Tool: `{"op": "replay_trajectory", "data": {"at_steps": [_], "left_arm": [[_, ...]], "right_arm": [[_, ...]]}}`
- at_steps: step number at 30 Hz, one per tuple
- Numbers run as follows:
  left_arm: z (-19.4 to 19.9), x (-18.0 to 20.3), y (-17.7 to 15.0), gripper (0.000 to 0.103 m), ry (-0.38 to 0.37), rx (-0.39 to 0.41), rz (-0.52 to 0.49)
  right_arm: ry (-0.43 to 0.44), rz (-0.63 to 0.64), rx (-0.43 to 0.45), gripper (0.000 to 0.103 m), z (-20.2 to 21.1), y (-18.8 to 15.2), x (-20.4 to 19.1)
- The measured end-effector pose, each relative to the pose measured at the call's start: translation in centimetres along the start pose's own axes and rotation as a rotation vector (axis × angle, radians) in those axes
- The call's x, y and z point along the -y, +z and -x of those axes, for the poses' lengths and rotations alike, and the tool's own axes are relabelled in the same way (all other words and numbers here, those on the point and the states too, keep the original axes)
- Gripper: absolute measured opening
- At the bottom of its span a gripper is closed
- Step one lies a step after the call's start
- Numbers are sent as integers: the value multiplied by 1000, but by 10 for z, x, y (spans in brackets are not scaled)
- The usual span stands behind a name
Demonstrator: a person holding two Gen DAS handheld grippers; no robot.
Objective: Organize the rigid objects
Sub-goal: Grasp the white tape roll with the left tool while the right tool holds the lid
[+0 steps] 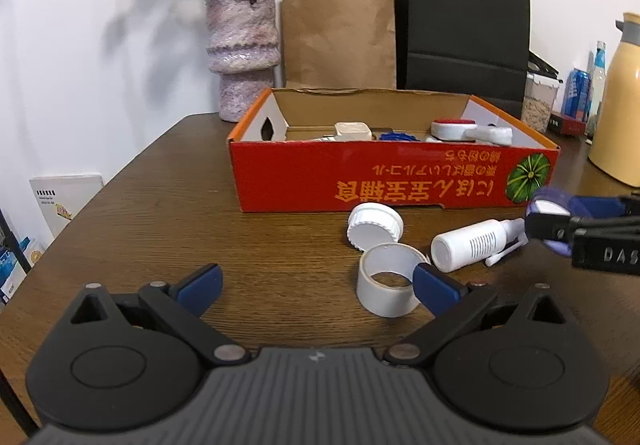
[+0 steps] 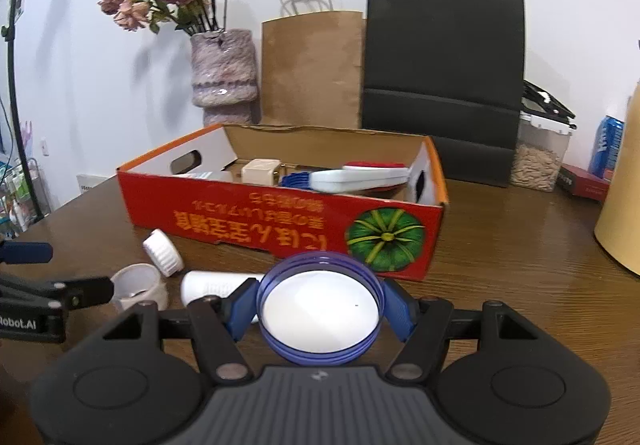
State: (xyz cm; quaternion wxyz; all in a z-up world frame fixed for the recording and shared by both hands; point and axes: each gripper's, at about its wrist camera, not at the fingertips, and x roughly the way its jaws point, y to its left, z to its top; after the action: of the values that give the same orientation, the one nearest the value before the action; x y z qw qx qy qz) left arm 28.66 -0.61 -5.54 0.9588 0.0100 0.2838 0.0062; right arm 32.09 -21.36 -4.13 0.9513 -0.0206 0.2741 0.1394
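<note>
The right claw (image 2: pixel 319 309) is pinching a blue lid (image 2: pixel 319 307). Its two blue pads press on the lid's sides. The lid is round, with a see-through blue rim and a white middle. It is held up off the worktop (image 2: pixel 500 285), just in front of the red box (image 2: pixel 280 223), near the green pumpkin picture on the box.

The left claw (image 1: pixel 318 285) is spread wide and holds nothing. It hangs low over the brown worktop. Its right pad (image 1: pixel 434 285) is just beside a white ring (image 1: pixel 390 281), and I cannot tell if they touch. The ring lies tilted on the worktop.

Behind the ring is a white cap (image 1: pixel 374 225), close to the box's front wall. To the right of the ring lies a white bottle (image 1: pixel 472 245) on its side. The cap, ring and bottle are all outside the box.

The box is open on top. Inside it are a cream cube (image 1: pixel 352 131), something blue (image 1: pixel 396 136), and a white brush (image 1: pixel 472 130) with a red top.

Behind the box stand a purple vase (image 1: pixel 242 53) with dried roses, a brown bag (image 1: pixel 338 33) and a black bag (image 1: pixel 462 21). Far right are a clear tub (image 1: pixel 538 101) with grain in it, a blue can (image 1: pixel 576 93) and a yellow jug (image 1: pixel 620 105).
</note>
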Motion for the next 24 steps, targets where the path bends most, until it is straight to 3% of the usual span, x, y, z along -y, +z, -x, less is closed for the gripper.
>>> {"op": "replay_trajectory", "data": {"at_steps": [13,24], "left_arm": [[-17,13,2,103,24,-28,-3],[-25,30,5,102,-6,-30,-39]], "right_arm": [[-12,-2,14,65,6,-2,18],[-14,-2,20,65,8,-2,18]]}}
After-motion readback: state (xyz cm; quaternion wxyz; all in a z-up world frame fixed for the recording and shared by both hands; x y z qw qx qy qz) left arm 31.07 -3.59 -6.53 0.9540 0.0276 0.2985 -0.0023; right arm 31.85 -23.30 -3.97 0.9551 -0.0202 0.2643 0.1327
